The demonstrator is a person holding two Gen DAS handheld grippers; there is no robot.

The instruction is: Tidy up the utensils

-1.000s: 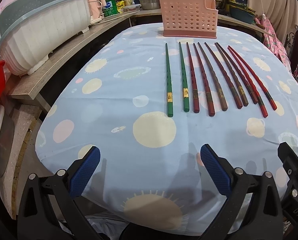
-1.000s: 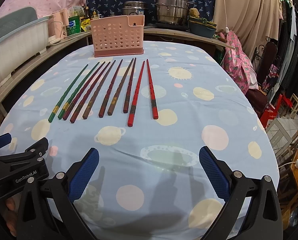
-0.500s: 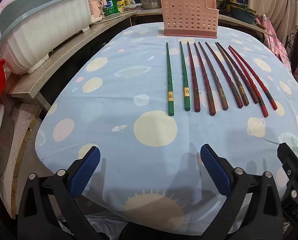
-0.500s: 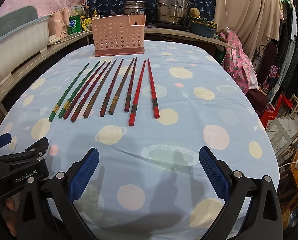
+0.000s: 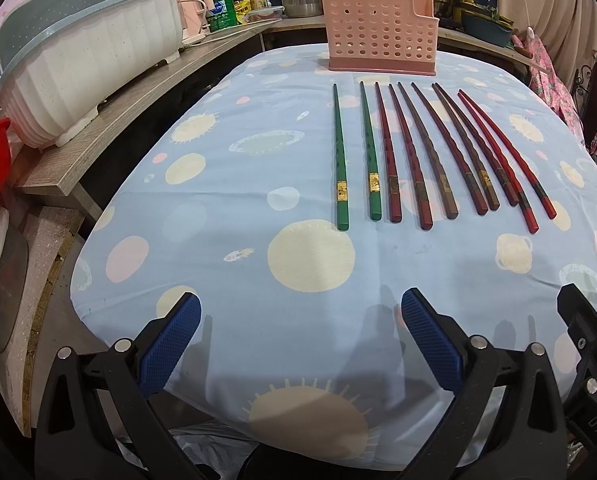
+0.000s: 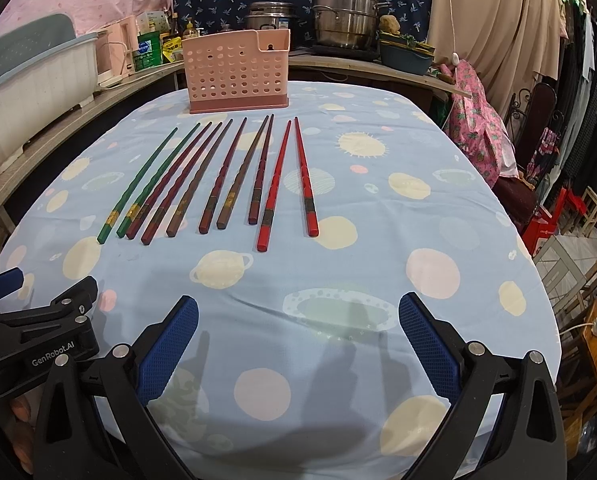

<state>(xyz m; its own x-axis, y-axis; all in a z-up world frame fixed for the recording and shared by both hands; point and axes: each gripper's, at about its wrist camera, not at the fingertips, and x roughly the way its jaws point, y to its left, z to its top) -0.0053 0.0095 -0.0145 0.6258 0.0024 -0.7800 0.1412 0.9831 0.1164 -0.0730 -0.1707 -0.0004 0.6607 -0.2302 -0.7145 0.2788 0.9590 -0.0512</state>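
Observation:
Several chopsticks lie side by side on the blue spotted tablecloth (image 5: pixel 226 208): two green ones (image 5: pixel 340 160) at the left, dark red and brown ones (image 5: pixel 422 156) in the middle, two bright red ones (image 6: pixel 306 178) at the right. A pink perforated utensil holder (image 5: pixel 380 42) stands upright behind their tips; it also shows in the right wrist view (image 6: pixel 237 74). My left gripper (image 5: pixel 300 346) is open and empty near the table's front edge. My right gripper (image 6: pixel 298 346) is open and empty, to the right of the left one.
A white dish rack (image 5: pixel 86 68) sits on a wooden shelf (image 5: pixel 110 120) along the left. Bottles and steel pots (image 6: pixel 342 20) stand on the counter behind the table. Chairs and clutter (image 6: pixel 538 184) stand off the table's right side.
Both grippers have edged slightly forward toward the chopsticks. Nothing on the table has moved.

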